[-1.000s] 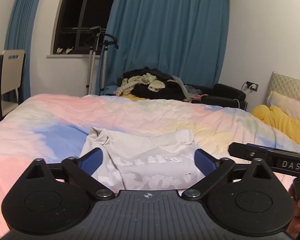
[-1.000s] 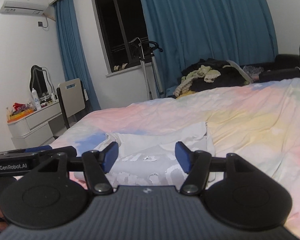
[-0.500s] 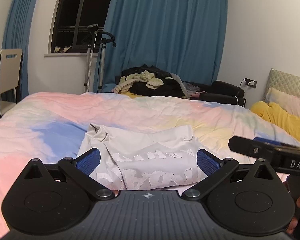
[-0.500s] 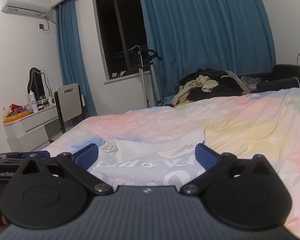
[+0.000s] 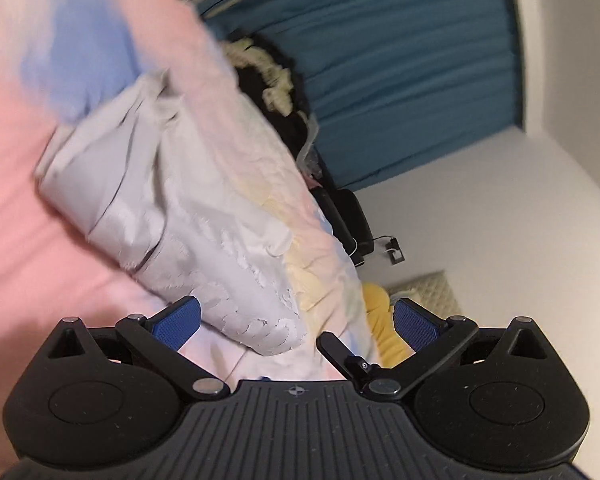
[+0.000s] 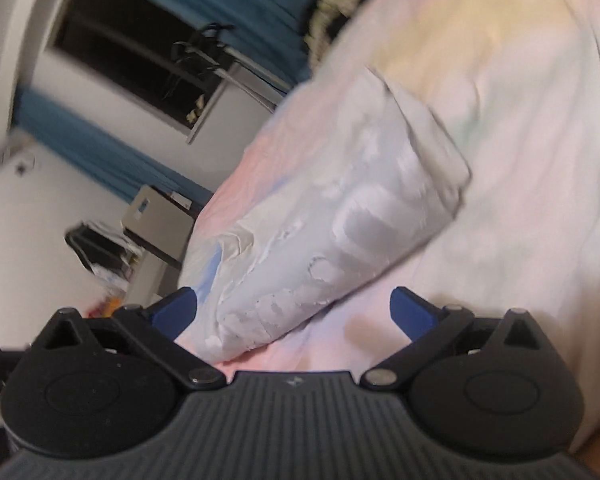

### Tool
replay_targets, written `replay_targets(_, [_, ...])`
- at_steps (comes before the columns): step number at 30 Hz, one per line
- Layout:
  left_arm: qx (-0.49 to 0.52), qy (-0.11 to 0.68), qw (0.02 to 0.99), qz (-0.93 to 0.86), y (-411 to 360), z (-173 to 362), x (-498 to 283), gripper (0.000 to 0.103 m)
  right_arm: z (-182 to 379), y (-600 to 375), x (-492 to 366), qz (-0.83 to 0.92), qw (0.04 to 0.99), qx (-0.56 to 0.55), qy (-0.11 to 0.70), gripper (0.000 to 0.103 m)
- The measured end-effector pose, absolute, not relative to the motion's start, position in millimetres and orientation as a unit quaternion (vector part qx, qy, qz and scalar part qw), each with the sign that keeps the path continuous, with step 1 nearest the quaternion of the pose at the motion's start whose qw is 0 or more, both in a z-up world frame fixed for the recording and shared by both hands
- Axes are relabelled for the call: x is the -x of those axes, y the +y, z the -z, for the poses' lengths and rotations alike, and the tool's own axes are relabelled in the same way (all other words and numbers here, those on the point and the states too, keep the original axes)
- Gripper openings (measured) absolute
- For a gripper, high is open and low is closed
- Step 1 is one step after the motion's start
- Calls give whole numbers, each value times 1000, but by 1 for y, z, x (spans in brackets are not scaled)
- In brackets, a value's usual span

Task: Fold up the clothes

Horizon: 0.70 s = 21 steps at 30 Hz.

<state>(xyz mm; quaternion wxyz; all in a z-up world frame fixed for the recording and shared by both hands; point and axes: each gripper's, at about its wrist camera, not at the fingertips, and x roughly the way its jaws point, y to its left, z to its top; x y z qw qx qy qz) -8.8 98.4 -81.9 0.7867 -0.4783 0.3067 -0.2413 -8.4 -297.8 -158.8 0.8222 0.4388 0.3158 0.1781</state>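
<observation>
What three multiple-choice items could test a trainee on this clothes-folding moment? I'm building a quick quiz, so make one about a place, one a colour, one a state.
1. Where does the grey garment lie?
A. On the pastel bedspread
B. On a chair
C. On the floor

2. What colour are the curtains?
A. Red
B. Blue
C. White

3. How do both hand-held grippers stand?
A. Shut on the garment
B. Shut on nothing
C. Open, holding nothing

Answers:
1. A: the garment rests flat on the pink, blue and yellow bedspread in both wrist views.
2. B: blue drapes hang behind the bed beside the dark window.
3. C: the left hand-held gripper and the right hand-held gripper show their blue pads wide apart, with the garment's near edge lying ahead of them, ungripped.
</observation>
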Motion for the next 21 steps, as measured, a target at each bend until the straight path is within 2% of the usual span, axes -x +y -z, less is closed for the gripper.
replay_targets(5, [566, 360, 726, 149, 111, 132, -24, 103, 183, -304, -19, -157, 768, -528, 325, 103])
replay_targets(13, [640, 326, 687, 113, 129, 156, -53, 102, 197, -308, -59, -114, 738, -586, 315, 103])
replay_targets(16, [632, 322, 695, 120, 126, 154, -58, 101, 197, -309, -69, -110, 738, -593, 302, 97])
replay_targets(17, [627, 322, 699, 121, 126, 152, -58, 100, 198, -308, -70, -106, 744, -586, 305, 84])
replay_targets(18, [623, 321, 703, 122, 125, 151, -59, 97, 199, -307, -70, -102, 749, -578, 307, 62])
replay_targets(20, [610, 325, 712, 124, 124, 148, -60, 90, 203, -306, -71, -96, 751, -575, 311, 43])
replay_targets(21, [609, 326, 713, 123, 124, 147, -59, 84, 206, -306, -71, -94, 749, -577, 312, 37])
